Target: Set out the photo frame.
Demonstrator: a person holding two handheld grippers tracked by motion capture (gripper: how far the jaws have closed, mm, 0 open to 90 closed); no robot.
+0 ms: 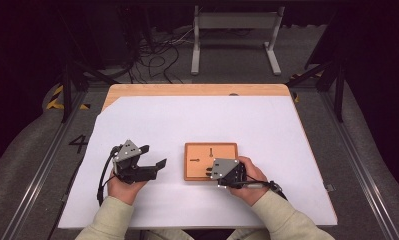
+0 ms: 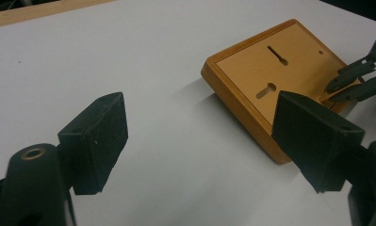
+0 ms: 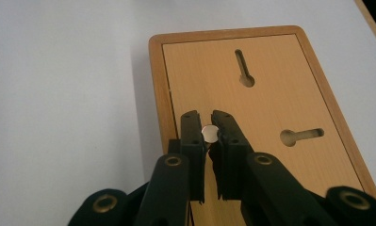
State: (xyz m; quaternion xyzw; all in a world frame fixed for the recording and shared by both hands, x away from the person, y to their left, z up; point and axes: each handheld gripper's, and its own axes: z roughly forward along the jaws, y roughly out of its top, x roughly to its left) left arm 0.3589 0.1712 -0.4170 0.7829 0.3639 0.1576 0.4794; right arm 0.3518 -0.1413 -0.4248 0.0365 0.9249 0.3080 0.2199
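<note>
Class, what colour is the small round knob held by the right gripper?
Silvery white; the knob shows best in the right gripper view.

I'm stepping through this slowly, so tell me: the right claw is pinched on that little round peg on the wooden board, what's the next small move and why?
Probably lift the right claw straight up a little. Its jaws look closed on the small round peg over the wooden board, and two keyhole slots lie beyond it. The left claw hangs open beside the board.
</note>
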